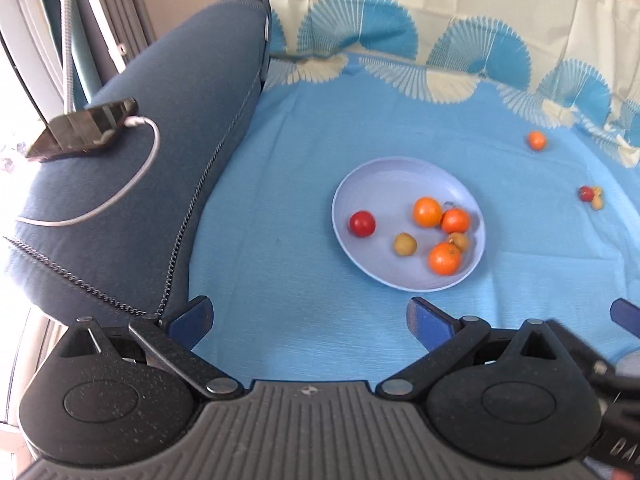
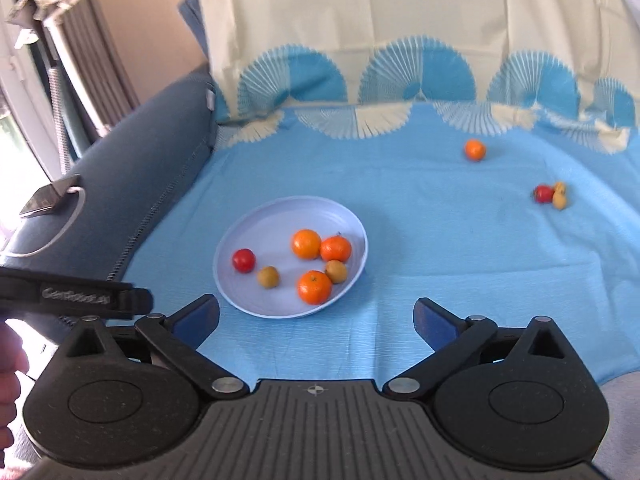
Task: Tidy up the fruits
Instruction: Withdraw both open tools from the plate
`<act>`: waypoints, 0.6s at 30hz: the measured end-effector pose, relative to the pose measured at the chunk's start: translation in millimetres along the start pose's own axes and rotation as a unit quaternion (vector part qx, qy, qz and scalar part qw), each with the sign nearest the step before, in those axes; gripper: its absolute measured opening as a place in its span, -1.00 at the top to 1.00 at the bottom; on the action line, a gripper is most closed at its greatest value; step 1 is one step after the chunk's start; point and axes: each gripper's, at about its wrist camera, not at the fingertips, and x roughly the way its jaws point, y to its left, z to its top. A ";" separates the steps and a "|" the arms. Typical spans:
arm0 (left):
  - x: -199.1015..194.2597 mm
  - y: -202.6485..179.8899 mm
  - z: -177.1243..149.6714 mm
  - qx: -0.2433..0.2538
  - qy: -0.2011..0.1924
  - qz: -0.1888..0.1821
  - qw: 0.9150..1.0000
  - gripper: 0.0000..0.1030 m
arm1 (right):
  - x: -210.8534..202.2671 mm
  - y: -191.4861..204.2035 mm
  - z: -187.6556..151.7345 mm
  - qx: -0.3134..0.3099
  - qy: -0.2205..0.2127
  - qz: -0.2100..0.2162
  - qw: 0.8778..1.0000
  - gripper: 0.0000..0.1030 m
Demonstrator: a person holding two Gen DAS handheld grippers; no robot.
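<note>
The left gripper (image 1: 310, 320) hangs with its blue-padded fingers (image 1: 192, 320) spread wide and nothing between them, above the near edge of a light blue cloth (image 1: 280, 184); the right gripper (image 2: 316, 322) is likewise wide apart and empty, just to its right, and the tip of one of its blue fingers shows at the right edge of the left wrist view. Just beyond both grippers a pale lilac plate (image 2: 280, 212) rests on the cloth, holding six fruits: a red fruit (image 2: 244, 260) at its left, a small yellow-brown fruit (image 2: 268, 277) beside it, and toward the right three oranges (image 2: 306, 244) clustered with a second yellow-brown fruit (image 2: 336, 271) that touches the nearest orange. Farther right and well apart from the plate, a lone orange (image 2: 475, 149) sits on the bare cloth near the cream fan-pattern border (image 2: 384, 120), where the fabric rises up the backrest. Nearer than that orange and farther right, a second red fruit (image 2: 544, 194) lies touching a pair of small yellow-brown fruits (image 2: 560, 196). At the left, a dark blue padded armrest (image 1: 120, 200) with a zipper seam bounds the cloth, and on it rests a dark phone (image 1: 84, 128) with a white cable (image 1: 132, 176) plugged in and looping toward the near side.
</note>
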 end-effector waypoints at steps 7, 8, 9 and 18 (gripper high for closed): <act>-38.8 -8.4 -19.4 0.009 -0.033 -0.004 0.999 -0.99 | -41.0 6.6 -12.3 -0.020 -0.040 -0.001 0.999 -0.99; -42.5 -9.0 -22.3 0.011 -0.036 -0.003 0.999 -0.99 | -45.0 6.3 -12.9 -0.018 -0.043 -0.002 0.999 -0.99; -45.4 -9.4 -25.1 0.014 -0.037 -0.003 0.999 -0.99 | -49.1 5.4 -13.8 -0.015 -0.047 -0.004 0.999 -0.99; -59.0 -4.6 -32.5 0.011 -0.049 -0.006 0.999 -0.99 | -65.3 7.7 -19.7 -0.010 -0.063 -0.006 0.998 -0.99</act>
